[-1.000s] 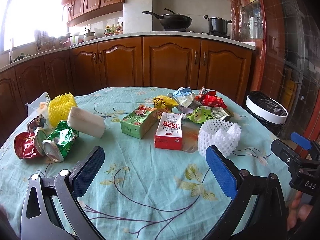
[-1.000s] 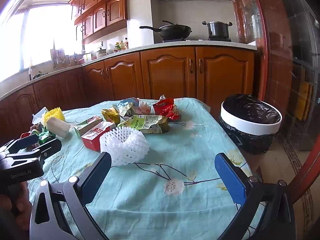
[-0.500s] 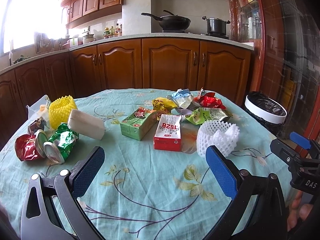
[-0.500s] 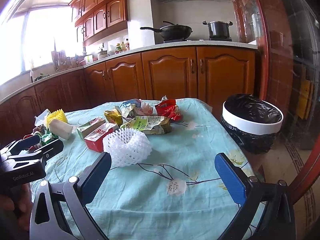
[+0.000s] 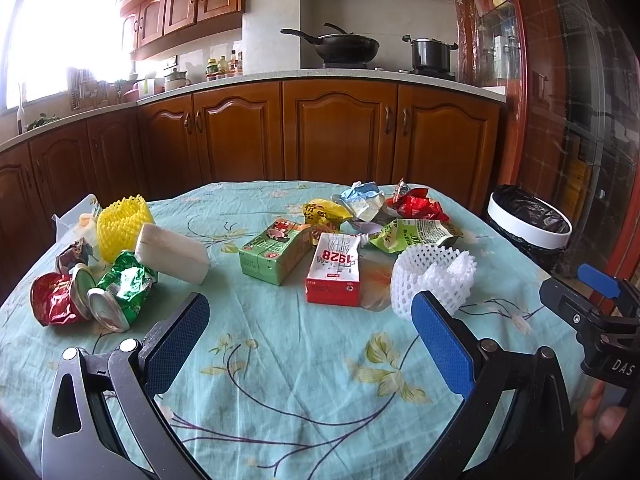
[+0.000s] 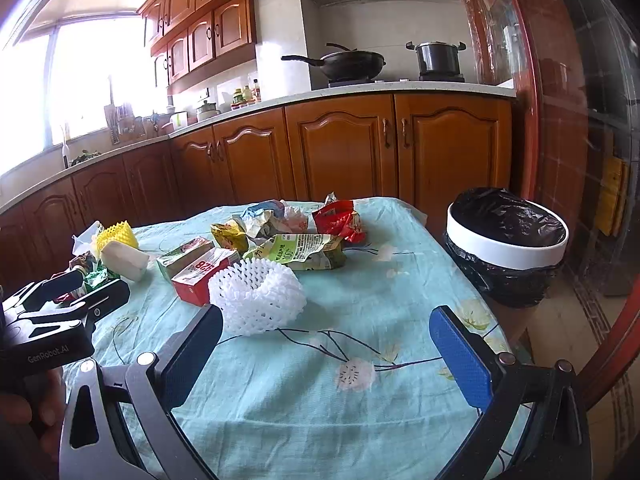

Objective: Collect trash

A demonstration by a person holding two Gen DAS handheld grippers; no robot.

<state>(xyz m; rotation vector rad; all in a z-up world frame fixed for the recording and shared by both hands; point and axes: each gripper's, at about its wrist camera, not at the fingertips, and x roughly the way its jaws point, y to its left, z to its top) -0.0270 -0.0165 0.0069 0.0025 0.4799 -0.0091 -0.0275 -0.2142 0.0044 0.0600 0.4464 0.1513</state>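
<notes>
Both tools, left (image 5: pixel 310 330) and right (image 6: pixel 326 342), hover spread wide and empty over the counter (image 6: pixel 360 408). The white foam net (image 6: pixel 256 300) lies nearest, just beside the red carton (image 6: pixel 198 276); it looks featherlight and springy, so pinching its rim should hold; the bin (image 6: pixel 508 248) stands off the counter's right edge

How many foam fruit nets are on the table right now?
2. A yellow foam net stands at the table's far left, touching a white foam block. A white foam net lies right of the red carton. Others could be hidden under wrappers.
</notes>
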